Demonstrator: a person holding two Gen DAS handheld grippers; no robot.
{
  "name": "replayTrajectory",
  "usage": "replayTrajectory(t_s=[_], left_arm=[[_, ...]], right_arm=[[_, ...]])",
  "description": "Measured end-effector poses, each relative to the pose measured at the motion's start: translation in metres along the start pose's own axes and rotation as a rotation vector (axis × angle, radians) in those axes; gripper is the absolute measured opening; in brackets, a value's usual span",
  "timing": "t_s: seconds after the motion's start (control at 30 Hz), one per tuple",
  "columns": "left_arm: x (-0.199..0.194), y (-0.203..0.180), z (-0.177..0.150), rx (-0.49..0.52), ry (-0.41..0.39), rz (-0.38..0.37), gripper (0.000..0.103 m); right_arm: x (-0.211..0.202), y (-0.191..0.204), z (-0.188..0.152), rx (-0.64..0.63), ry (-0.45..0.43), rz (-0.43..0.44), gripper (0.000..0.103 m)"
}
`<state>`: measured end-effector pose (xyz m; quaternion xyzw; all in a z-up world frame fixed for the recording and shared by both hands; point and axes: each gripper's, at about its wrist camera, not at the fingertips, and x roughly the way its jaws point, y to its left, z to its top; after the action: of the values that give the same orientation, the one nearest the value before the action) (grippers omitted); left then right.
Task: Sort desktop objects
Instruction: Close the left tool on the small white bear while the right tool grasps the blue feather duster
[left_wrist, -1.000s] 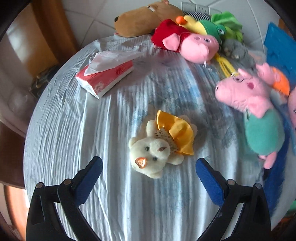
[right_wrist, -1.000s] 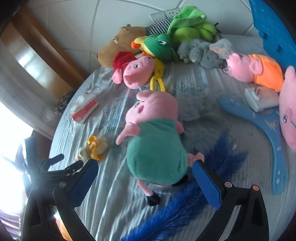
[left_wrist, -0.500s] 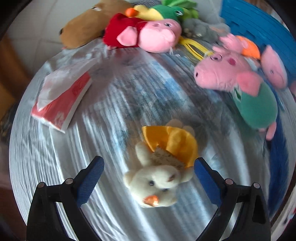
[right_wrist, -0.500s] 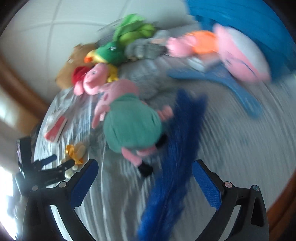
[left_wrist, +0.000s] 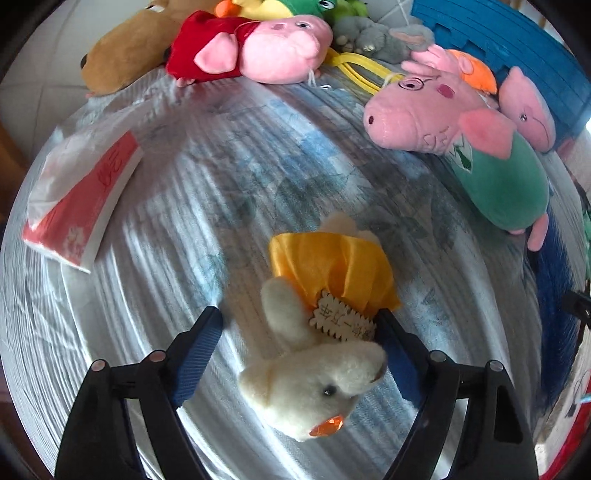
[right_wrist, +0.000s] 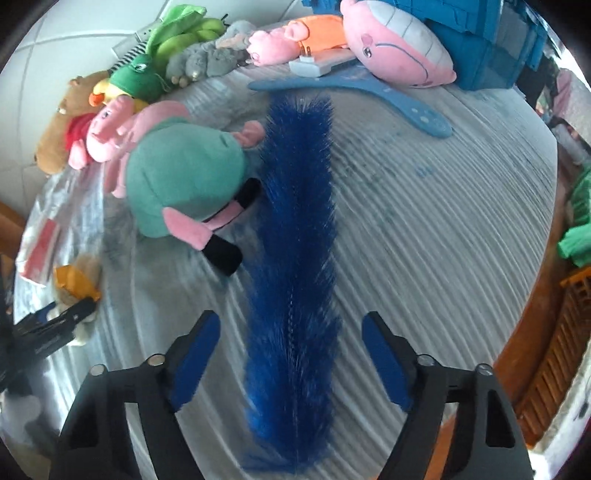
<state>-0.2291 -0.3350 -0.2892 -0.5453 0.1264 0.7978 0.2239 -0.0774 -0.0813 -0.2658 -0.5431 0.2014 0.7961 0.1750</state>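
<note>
Inspection of the left wrist view showed my left gripper (left_wrist: 299, 332) with its jaws spread wide over a small cream plush bear (left_wrist: 314, 384) in a yellow satin skirt (left_wrist: 332, 266). The bear lay on the pale striped tablecloth (left_wrist: 184, 192) between the two blue pads, its head nearest the camera. The right pad appeared to sit against the bear's side near a paper tag (left_wrist: 341, 321); the left pad (left_wrist: 195, 358) stood clear of it. I saw no grip on the bear.

A red tissue pack (left_wrist: 81, 199) lay well apart to the left. A pink pig plush in a green dress (left_wrist: 461, 147) lay to the right, and a pig in red (left_wrist: 258, 48) and a brown plush (left_wrist: 129, 51) lay along the far edge.

In the right wrist view my right gripper (right_wrist: 291, 354) also stood with its jaws apart, straddling the near end of a long blue furry tail (right_wrist: 295, 258) that ran away from the camera along the cloth. Neither pad touched the fur that I could tell. The green-dressed pig rested just left of the tail. A flat blue curved piece (right_wrist: 369, 88) lay beyond its far end, with a blue crate (right_wrist: 491, 48) behind it. The left gripper and bear showed at the left edge.
</note>
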Motion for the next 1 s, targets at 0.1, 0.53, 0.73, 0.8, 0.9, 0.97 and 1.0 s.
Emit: replayTrajectory(t_s=[0.1,0.53,0.73,0.8,0.9,0.97,1.0], left_arm=[[-0.005,0.001,0.001,-0.018,0.010,-0.027,0.061],[-0.003,-0.014,0.008,0.064,0.008,0.000,0.054],[-0.003,-0.016,0.009,0.079,0.008,-0.014,0.048],[-0.003,-0.017,0.009,0.080,0.003,-0.011,0.048],[-0.003,-0.016,0.009,0.079,-0.007,-0.010,0.049],[-0.003,-0.015,0.009,0.075,-0.003,-0.014,0.049],[-0.004,-0.016,0.009,0.077,0.007,-0.016,0.047]], right_arm=[[0.011,0.003,0.001,0.001,0.014,-0.035,0.078],[0.022,0.001,-0.013,0.011,0.020,-0.063,0.079],[0.010,-0.007,-0.028,0.045,0.010,-0.035,0.033],[0.009,-0.008,-0.030,0.042,0.010,-0.033,0.033],[0.008,-0.006,-0.034,0.027,0.009,-0.044,0.037],[0.008,-0.003,-0.036,0.008,0.005,-0.071,0.040],[0.008,-0.002,-0.036,0.002,0.008,-0.084,0.040]])
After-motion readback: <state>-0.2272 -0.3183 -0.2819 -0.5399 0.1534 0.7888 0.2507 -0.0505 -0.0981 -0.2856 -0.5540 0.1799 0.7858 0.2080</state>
